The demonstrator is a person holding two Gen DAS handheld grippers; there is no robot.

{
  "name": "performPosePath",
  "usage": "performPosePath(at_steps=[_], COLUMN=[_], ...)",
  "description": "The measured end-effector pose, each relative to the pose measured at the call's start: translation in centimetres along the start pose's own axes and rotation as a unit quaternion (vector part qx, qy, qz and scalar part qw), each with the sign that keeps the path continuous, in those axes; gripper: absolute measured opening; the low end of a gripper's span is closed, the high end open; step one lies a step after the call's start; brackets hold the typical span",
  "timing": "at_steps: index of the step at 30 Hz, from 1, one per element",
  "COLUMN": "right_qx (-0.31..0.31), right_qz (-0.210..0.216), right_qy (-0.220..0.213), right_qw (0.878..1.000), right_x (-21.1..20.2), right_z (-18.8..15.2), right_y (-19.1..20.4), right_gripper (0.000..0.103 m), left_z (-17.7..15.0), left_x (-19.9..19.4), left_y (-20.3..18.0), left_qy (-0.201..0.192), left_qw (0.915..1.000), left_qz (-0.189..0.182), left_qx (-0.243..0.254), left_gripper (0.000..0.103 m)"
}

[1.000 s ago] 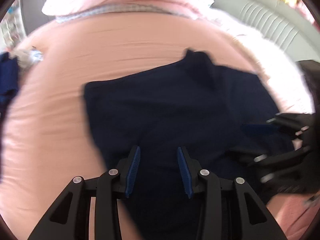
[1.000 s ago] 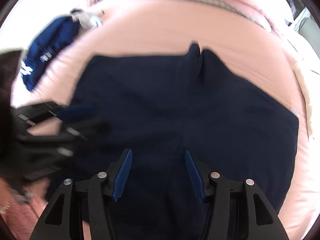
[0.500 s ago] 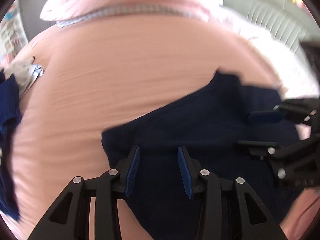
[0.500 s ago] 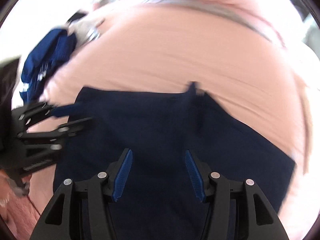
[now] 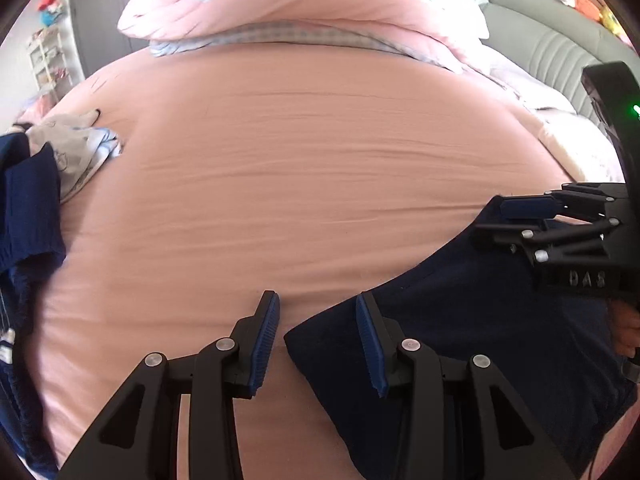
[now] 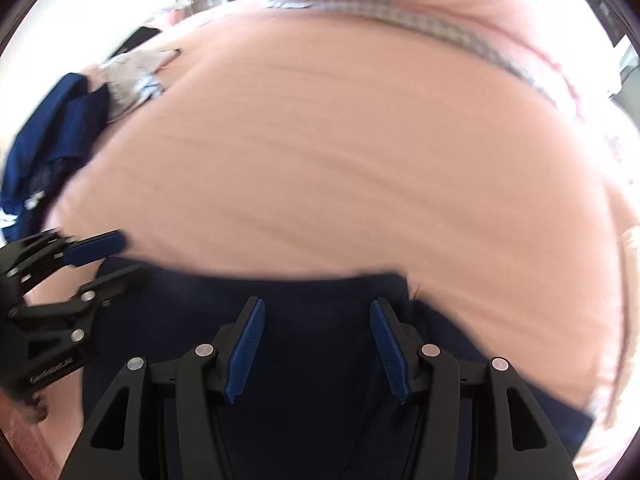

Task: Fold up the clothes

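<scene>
A pink sheet (image 5: 304, 168) is covering the bed, lying nearly smooth. A bunched pink duvet (image 5: 304, 4) is sitting at its far end. A grey padded headboard (image 5: 552, 52) is standing to the right.

Left gripper (image 5: 318, 304): jaws apart, blue ribbed pads facing each other across a clear gap, nothing between them. Right gripper (image 6: 316, 312): jaws likewise spread wide, empty. Each gripper appears side-on in the other's wrist view, fingers pointing inward. A bit of hand (image 5: 626, 332) shows behind the right gripper's body.
</scene>
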State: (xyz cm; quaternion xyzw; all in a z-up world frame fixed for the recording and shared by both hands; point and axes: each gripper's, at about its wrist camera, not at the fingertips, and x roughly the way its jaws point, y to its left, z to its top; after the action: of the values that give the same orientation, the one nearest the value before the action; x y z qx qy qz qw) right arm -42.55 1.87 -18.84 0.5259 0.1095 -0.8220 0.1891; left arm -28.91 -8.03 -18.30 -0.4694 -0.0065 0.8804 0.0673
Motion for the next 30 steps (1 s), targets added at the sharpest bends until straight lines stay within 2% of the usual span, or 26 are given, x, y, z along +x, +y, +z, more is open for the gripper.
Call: performPosePath(at_steps=[4, 5, 6, 9, 13, 16, 19, 23, 25, 28, 30], right_qx=[0.047, 0.056, 0.061, 0.069, 0.056, 0.050, 0.059, 0.041, 0.043, 0.099, 0.150], right_qz=[0.030, 0.032, 0.038, 0.052, 0.010, -0.019, -0.017, -0.029, -0.028, 0.018, 0.062], right_qy=[-0.009, -0.006, -0.003, 0.001, 0.008, 0.024, 0.051, 0.033, 0.019, -0.011, -0.041], right_qw=[0.998, 0.998, 0.997, 0.996, 0.998, 0.998, 0.997, 0.998, 0.998, 0.995, 0.986], right_x=[-2.6, -3.6, -4.4, -6.9, -9.7, -9.3, -8.6, -10.1, -11.2, -13.1, -14.4], right_z=[-0.6, -1.4, -2.4, -6.4, -13.4, -17.5, -21.3, -24.9, -25.4, -25.4, -25.3], right_y=[-1.1, -1.2, -1.4, -1.6, -2.3, -1.6, -1.6, -1.4, -1.7, -3.5, -4.9], right_gripper=[0.054, 0.054, 0.054, 0.054, 0.055, 0.055, 0.055, 0.055, 0.055, 0.055, 0.055], left_z=[-0.9, -1.5, -2.1, -4.1, -6.5, -8.6, -10.6, -13.3, -14.0, -14.2, -14.4], left_x=[-2.6, -3.1, -3.4, -4.7, -4.6, -5.8, -7.0, -8.6, -9.8, -12.3, -13.0], left_y=[-2.1, -2.8, -3.8, -6.3, -9.4, -10.3, -11.2, -12.3, -12.3, -11.7, -11.7], left_qy=[-0.001, 0.013, 0.030, 0.053, 0.084, 0.089, 0.094, 0.100, 0.098, 0.074, 0.057], left_qw=[0.9998, 0.9992, 0.9980, 0.9961, 0.9940, 0.9945, 0.9943, 0.9929, 0.9932, 0.9965, 0.9981], left_qz=[-0.019, -0.037, -0.053, -0.058, -0.065, -0.042, -0.018, 0.013, 0.023, 0.014, -0.015], left_qx=[0.010, 0.013, 0.018, 0.038, 0.024, 0.036, 0.048, 0.065, 0.059, 0.036, 0.020], left_gripper=[0.037, 0.039, 0.040, 0.040, 0.040, 0.040, 0.041, 0.044, 0.044, 0.044, 0.045])
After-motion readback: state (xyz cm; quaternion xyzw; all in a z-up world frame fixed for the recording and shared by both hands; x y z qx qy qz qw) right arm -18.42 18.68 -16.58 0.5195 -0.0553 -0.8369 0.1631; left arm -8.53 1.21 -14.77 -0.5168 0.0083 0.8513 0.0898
